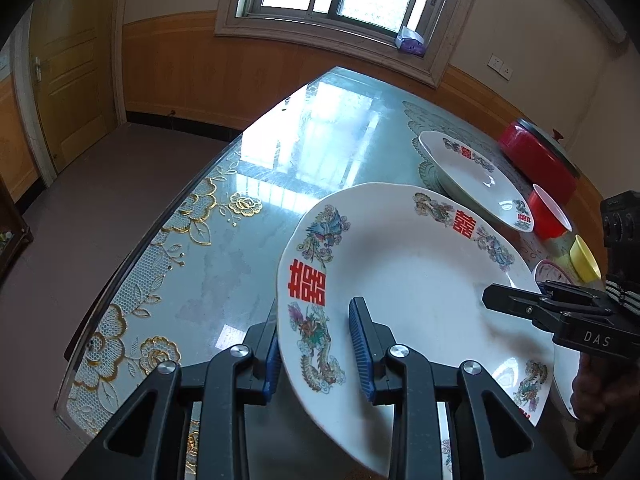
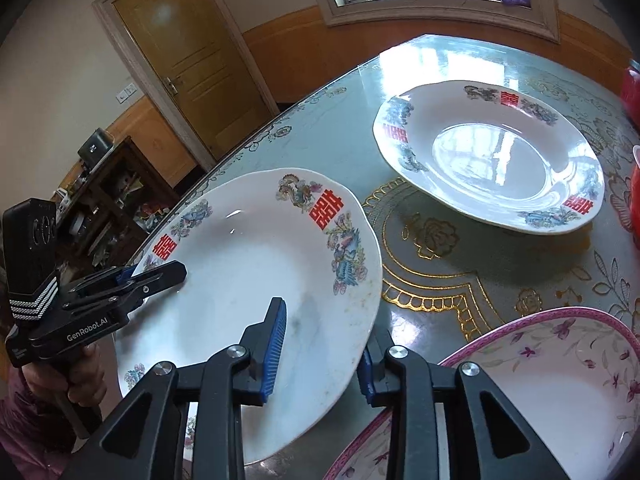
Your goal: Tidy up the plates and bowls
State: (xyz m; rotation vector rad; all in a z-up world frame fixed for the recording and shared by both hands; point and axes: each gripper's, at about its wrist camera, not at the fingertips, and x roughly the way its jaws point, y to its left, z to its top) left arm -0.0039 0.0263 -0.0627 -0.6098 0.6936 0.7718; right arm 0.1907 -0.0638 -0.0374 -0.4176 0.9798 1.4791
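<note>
The tabletop (image 2: 460, 276) is seen as a glossy grey-green sheet printed with gold and white lace flowers. Near its front edge a white plate (image 1: 412, 292) is held tilted, its left rim raised in the left wrist view; its broad rim is decorated with red double-happiness characters and multicoloured dragons and phoenixes, and faint grey smears are seen in its well. A second plate (image 2: 492, 160) of the same pattern is set flat further back, well apart from the first. A pink-rimmed dish (image 2: 552, 384) with small purple flowers is seen just beside the held plate, at the right. A red pot (image 1: 540, 160) with a lid is placed behind the far plate, and a red cup (image 1: 548, 212) and a yellow cup (image 1: 586, 260) are lined up near it. The plate's left rim is clenched by the left tongs (image 1: 316, 354), one blue pad (image 1: 362, 344) being laid on the top face and the other tucked under the rim. The opposite rim is grasped by the right tongs (image 2: 320, 352) in the same way, one pad on the well and the other under the edge.
</note>
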